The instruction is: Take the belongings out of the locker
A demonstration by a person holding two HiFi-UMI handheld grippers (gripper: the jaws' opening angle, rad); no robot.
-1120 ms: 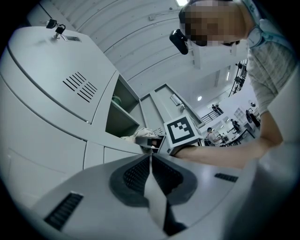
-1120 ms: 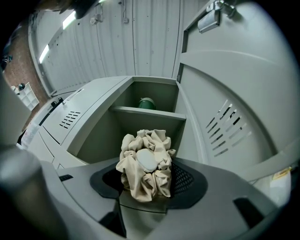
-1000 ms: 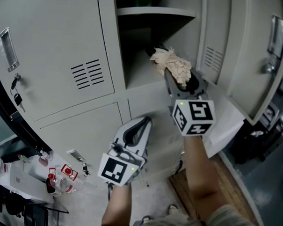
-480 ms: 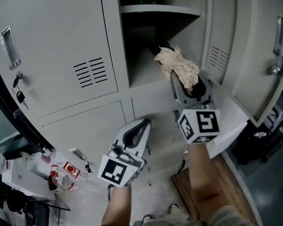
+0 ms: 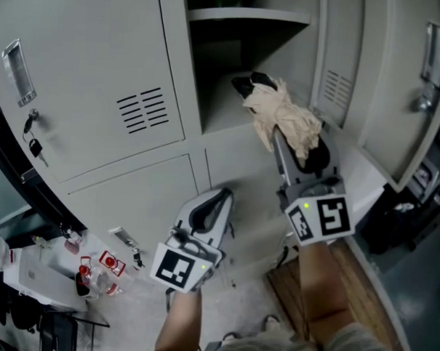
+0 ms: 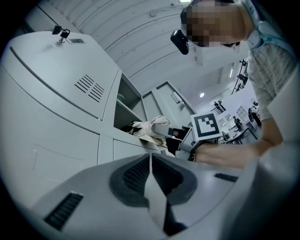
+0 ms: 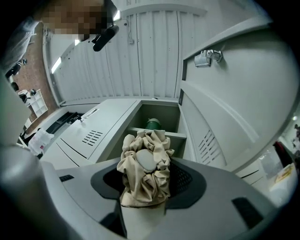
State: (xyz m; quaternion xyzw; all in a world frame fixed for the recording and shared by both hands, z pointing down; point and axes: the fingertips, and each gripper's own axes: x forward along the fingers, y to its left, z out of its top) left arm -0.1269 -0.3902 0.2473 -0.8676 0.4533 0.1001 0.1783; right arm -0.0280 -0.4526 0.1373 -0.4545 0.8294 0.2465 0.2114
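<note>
– Where the head view looks down, your right tool [image 5: 297, 149] is clamped on a crumpled beige cloth [image 5: 284, 119] at the front lip of the open locker [image 5: 178, 75] compartment. Your left tool [image 5: 213, 206] sits lower and to the left, carrying nothing.

– Which way does the cloth lie?

– Its long axis runs slantwise, from a black end [image 5: 246, 83] pointing back into the compartment down to your jaws. The jaw tips are buried in the folds there, so you can't see them.

– And the left gripper view?

– It shows what the head view can't: your left jaws are pressed together with nothing between them. The cloth and right tool look small, off at the compartment's mouth.

– The right gripper view?

– Your jaws stand partly apart, wedged on the bundle. It rises lengthwise along them, with a pale rounded patch [image 7: 144, 160] in its middle. Clear here is a green thing [image 7: 151, 124] on the upper shelf [image 7: 154, 132], though you can't make out what it is. The black end is hidden behind the folds.
</note>
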